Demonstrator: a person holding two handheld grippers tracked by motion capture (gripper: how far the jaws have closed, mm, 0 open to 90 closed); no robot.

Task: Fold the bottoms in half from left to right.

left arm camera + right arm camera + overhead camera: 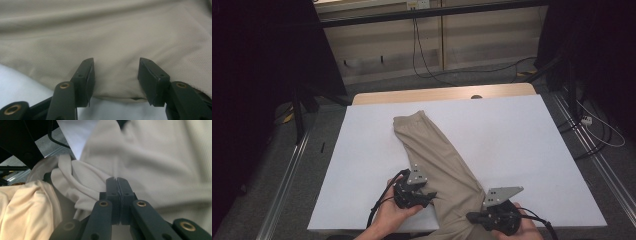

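white table covering [512, 140] is filling the middle of the high view, with grey floor and a wooden panel behind. at the lower edge, the right gripper [475, 217] is sitting with its jaws pressed together, pinching a fold of the beige garment [437, 155]. slightly higher and to the left, the left gripper [430, 195] is standing with jaws wide apart, straddling the garment's edge without clamping it. beyond them, the cloth is stretching diagonally toward the upper middle of the frame.

Trousers [439, 160]: beige cloth, fine pique weave, matt (soft creases). Table [522, 150]: smooth white sheet, wood edge at 12 o'clock. Jaws: matt black plastic, brass rivets.
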